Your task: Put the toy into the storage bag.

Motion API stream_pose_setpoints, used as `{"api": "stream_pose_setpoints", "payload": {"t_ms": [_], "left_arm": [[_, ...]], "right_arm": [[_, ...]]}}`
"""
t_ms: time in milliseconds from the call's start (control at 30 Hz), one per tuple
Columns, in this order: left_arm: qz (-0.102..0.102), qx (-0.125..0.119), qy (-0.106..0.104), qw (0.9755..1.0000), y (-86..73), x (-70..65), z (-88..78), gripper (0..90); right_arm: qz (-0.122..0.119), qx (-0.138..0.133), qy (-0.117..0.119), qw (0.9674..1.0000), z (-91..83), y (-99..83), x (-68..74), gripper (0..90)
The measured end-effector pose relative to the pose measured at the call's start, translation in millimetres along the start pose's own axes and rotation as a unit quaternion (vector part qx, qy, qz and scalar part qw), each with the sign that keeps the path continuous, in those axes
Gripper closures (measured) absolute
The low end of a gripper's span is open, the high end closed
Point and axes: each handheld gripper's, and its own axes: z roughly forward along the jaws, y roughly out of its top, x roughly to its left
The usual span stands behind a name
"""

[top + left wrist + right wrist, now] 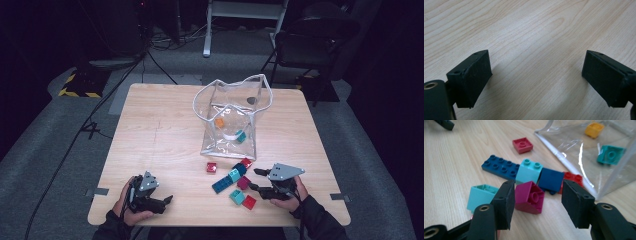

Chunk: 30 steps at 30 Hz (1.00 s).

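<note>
Wooden table [446,170]: magenta brick [529,197] lies between right gripper's [537,202] spread jaws, unpinched.

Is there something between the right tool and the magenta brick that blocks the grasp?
Nothing visible blocks it. The right tool has its jaws open on either side of the magenta brick. A light teal brick lies just outside one jaw, and a dark blue brick lies just behind.

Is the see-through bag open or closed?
Open. The clear bag stands on the table with its top rim spread wide, and an orange brick shows inside.
</note>
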Motion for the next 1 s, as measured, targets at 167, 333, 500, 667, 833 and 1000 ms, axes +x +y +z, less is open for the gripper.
{"api": "stream_pose_setpoints", "payload": {"t_ms": [167, 333, 500, 667, 833, 1000], "left_arm": [[-0.001, 0.000, 0.000, 1.0000, 0.0, -0.1, 0.0, 9.2], [0.000, 0.000, 0.000, 1.0000, 0.0, -0.1, 0.0, 9.1], [0.000, 0.000, 0.000, 1.0000, 0.0, -0.1, 0.0, 9.1], [0.002, 0.001, 0.001, 1.0000, 0.1, 0.2, 0.0, 9.2], [0.002, 0.001, 0.001, 1.0000, 0.0, 0.1, 0.0, 9.2], [0.002, 0.001, 0.000, 1.0000, 0.1, 0.2, 0.0, 9.2]], "right_arm": [[0.000, 0.011, 0.010, 0.9999, 9.6, -5.2, 1.9, 44.1], [0.006, 0.016, 0.019, 0.9997, 16.8, -8.0, 1.3, 43.6], [0.008, 0.014, 0.031, 0.9994, 22.4, -7.7, 0.9, 42.5], [0.001, 0.027, 0.030, 0.9992, 29.8, -8.9, 2.7, 42.4], [0.003, 0.036, 0.028, 0.9989, 36.1, -11.0, 0.9, 42.4], [0.011, 0.037, 0.023, 0.9990, 40.3, -11.8, -1.0, 42.3]]}}
